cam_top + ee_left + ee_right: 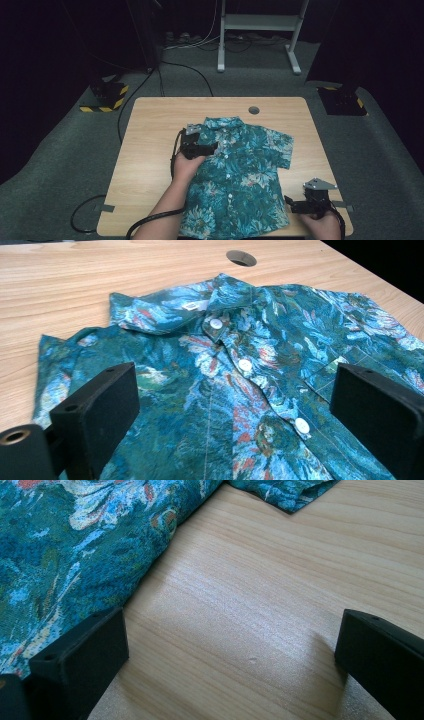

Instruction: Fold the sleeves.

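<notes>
Wooden table bears a floral shirt; gripper views show both grippers' fingers spread, gripping nothing.

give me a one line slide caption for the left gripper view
Open left gripper poised over a buttoned teal floral shirt lying flat on the wooden table.

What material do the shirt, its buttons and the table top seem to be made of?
Shirt: thin woven fabric, probably cotton or rayon, matte; it lies in soft folds and shows stitched seams. Buttons: likely plastic, white and slightly glossy. Table top: wood-look board, maybe laminate, smooth with printed-looking straight grain and faint sheen.
</notes>
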Motion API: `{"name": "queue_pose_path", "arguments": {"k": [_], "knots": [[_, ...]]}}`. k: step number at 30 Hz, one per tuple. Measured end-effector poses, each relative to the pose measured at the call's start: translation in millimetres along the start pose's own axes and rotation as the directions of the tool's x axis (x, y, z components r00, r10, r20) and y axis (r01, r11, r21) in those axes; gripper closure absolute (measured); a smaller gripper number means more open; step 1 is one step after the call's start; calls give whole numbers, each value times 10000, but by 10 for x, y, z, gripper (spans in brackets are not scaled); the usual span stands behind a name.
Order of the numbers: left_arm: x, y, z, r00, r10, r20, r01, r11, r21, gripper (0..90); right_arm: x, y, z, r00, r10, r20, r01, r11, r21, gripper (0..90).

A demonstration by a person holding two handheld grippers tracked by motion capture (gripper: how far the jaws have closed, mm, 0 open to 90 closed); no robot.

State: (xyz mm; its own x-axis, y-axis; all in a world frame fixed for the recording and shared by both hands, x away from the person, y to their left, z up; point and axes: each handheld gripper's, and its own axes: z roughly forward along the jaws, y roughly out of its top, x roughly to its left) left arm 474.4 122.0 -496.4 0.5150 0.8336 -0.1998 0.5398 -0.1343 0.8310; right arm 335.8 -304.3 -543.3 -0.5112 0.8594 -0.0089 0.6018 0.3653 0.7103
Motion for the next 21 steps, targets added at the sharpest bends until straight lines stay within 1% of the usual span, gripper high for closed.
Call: {"name": "queue_pose_path", "arguments": {"k": [5, 12, 18, 21], "knots": [[-6, -23, -51, 9998, 189, 79, -189, 9998, -15, 35, -1, 0, 0, 10000, 6, -6, -6, 10000, 4, 2], [2, -64, -150, 9996, 212, 179, -211, 9998, -40, 29, -1, 0, 0, 10000, -2, -1, 2, 10000, 0, 2], [45, -113, -247, 9995, 74, 295, -73, 10000, -58, 27, -2, 1, 1, 10000, -16, -2, 16, 10000, -3, 2], [62, -142, -306, 9996, 121, 246, -120, 9999, -36, 27, -1, 0, 1, 10000, -20, 2, 20, 10000, -7, 2]]}}
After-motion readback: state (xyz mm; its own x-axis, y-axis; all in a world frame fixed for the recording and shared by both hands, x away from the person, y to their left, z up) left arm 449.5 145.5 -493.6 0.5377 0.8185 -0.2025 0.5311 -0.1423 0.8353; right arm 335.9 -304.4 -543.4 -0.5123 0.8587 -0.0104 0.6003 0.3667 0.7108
